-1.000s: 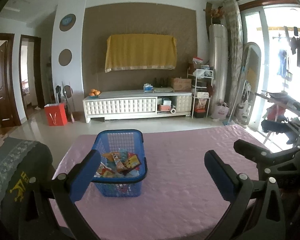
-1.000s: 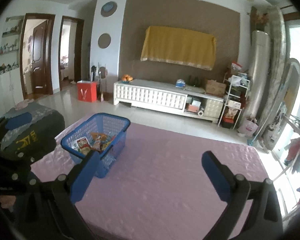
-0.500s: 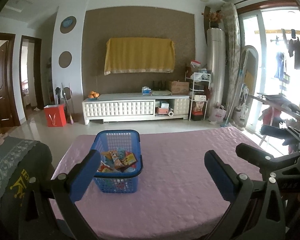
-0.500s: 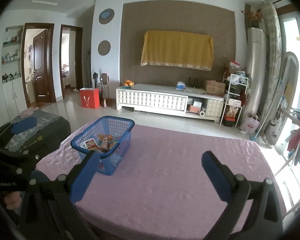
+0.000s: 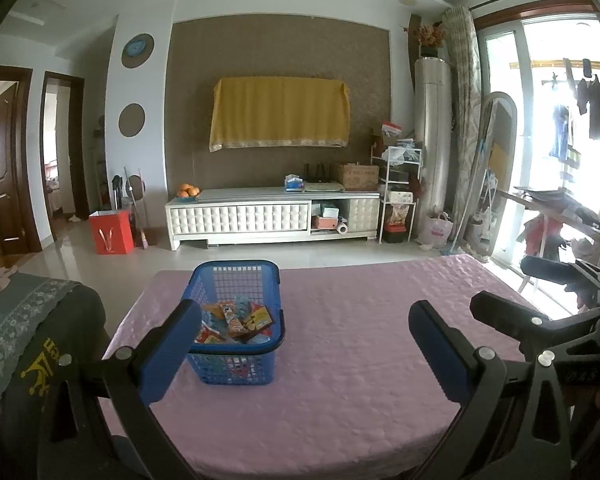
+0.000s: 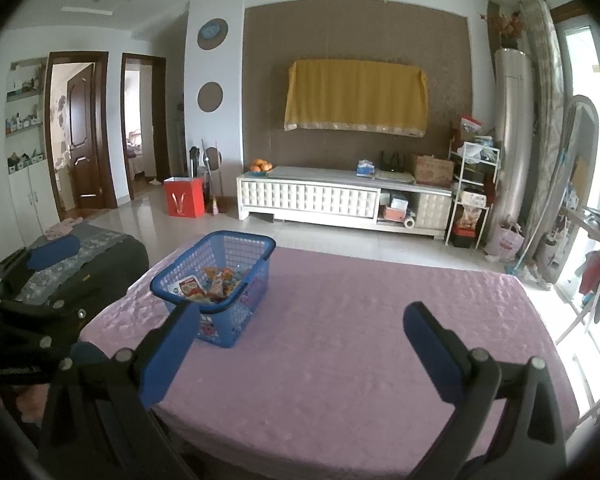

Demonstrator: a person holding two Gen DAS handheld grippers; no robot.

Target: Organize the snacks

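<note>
A blue mesh basket (image 5: 260,276) stands on the pink quilted table (image 5: 360,360), left of middle, with several snack packets (image 5: 236,320) inside. It also shows in the right wrist view (image 6: 256,276) with the snack packets (image 6: 208,284). My left gripper (image 5: 304,344) is open and empty, held back above the table's near edge, its left finger in front of the basket. My right gripper (image 6: 300,344) is open and empty, to the right of the basket. The right gripper also shows in the left wrist view (image 5: 540,304).
A dark chair with a grey patterned cover (image 5: 28,320) stands left of the table. Beyond the table are tiled floor, a white TV cabinet (image 5: 268,216), a red bag (image 5: 112,232) and a cluttered rack (image 5: 396,192). A drying rack (image 5: 560,208) stands at the right by the window.
Both grippers have pulled back and risen away from the basket, so more of the table shows. The basket has not moved. Both stay open.
</note>
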